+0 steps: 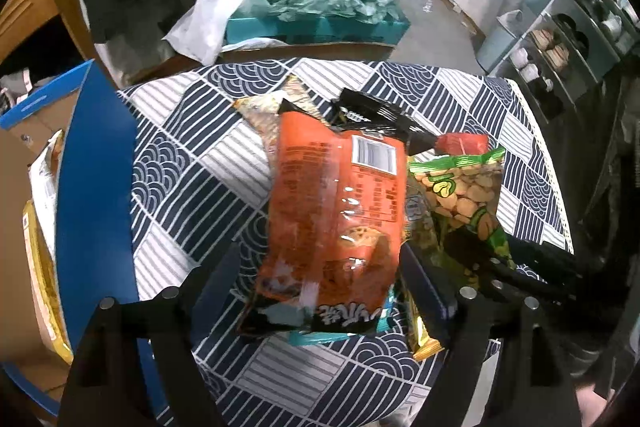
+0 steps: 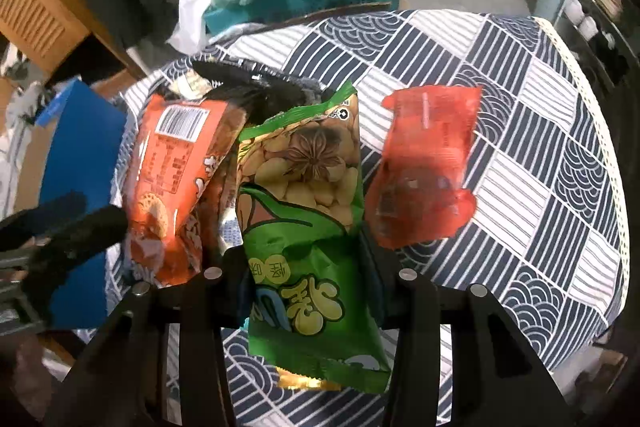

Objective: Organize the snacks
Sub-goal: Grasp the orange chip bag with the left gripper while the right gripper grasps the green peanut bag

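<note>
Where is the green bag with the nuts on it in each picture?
Left wrist view: the green nut bag sits right of centre, beside the big orange bag, and a black finger reaches onto its lower end.
Right wrist view: the green nut bag fills the centre, between the fingers of the right gripper.
Shared landmark: the orange bag's barcode label; the green bag lies just right of that bag in both.

In the middle of the frame, the left gripper [image 1: 320, 267] has its two black fingers on either side of an orange snack bag [image 1: 336, 211]. A green peanut bag [image 1: 460, 195] lies just right of it on the blue-and-white tablecloth [image 1: 192, 163]. A blue box [image 1: 92, 187] stands at the left.
</note>
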Available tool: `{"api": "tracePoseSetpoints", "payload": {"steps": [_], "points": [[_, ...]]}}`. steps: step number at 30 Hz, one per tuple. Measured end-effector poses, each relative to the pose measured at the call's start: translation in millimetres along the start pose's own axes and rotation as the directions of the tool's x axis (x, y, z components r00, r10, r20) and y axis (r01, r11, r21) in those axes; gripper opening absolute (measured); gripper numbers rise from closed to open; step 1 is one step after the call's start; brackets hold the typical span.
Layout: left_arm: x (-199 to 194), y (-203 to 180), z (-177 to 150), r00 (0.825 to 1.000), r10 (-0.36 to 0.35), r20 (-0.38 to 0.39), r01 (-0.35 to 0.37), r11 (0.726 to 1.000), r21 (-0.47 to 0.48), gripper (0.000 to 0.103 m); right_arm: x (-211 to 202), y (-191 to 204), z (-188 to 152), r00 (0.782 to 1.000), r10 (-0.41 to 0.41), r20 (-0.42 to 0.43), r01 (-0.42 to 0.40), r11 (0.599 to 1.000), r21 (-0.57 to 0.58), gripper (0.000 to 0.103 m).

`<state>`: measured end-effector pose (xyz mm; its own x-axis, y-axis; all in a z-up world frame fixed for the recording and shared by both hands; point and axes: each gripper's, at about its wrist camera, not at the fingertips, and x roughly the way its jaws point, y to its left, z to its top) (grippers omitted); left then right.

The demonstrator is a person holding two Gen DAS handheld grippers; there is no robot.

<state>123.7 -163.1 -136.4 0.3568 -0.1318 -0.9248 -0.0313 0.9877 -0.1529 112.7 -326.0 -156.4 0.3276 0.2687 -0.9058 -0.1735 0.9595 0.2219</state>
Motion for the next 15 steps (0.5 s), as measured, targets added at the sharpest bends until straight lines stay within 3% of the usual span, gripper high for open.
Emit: {"api": "tracePoseSetpoints", "payload": {"steps": [8, 15], "points": [[25, -7, 1, 0.998, -0.011, -0.059, 0.01, 1.0, -0.009, 0.083, -8, -10, -1, 1.0, 0.013, 0.006, -0.013, 0.999, 0.03, 0.044], [45, -10, 4, 0.997, 0.032, -0.075, -0.031, 0.999, 0.007, 0.087, -10, -20, -2, 1.0, 0.02, 0.007, -0.021, 0.999, 0.049, 0.044]]}}
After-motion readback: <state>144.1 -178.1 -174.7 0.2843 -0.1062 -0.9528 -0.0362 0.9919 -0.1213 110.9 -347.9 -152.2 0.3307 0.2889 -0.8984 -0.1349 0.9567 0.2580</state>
